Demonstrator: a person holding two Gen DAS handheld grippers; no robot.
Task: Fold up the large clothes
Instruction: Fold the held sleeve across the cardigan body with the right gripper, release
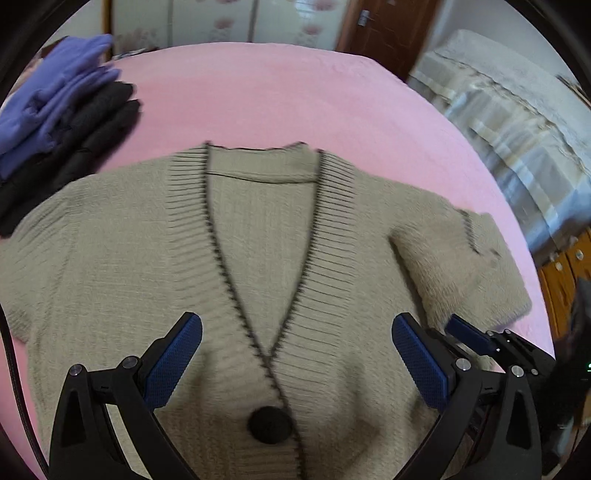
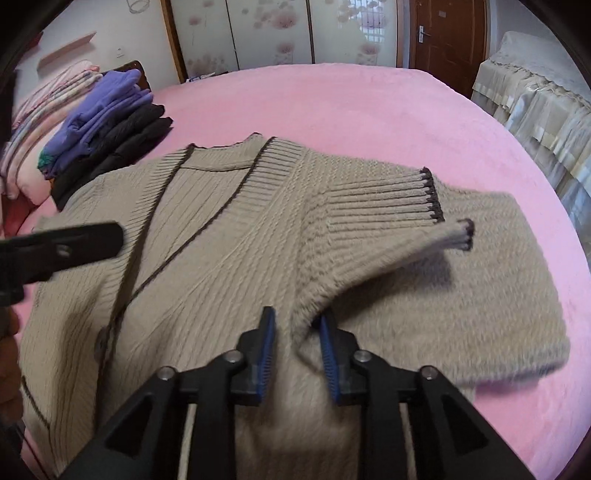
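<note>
A beige knit cardigan with dark trim and a black button lies front-up on the pink bed. My left gripper is open above its lower front. My right gripper is shut on the right sleeve and holds it lifted and folded inward over the cardigan's body; its ribbed cuff points to the far right. The right gripper also shows in the left wrist view. The left gripper's finger shows at the left edge of the right wrist view.
A stack of folded clothes, purple on black, sits at the bed's far left, next to striped pink bedding. A cloth-covered piece of furniture stands right of the bed. A wardrobe and a brown door are behind.
</note>
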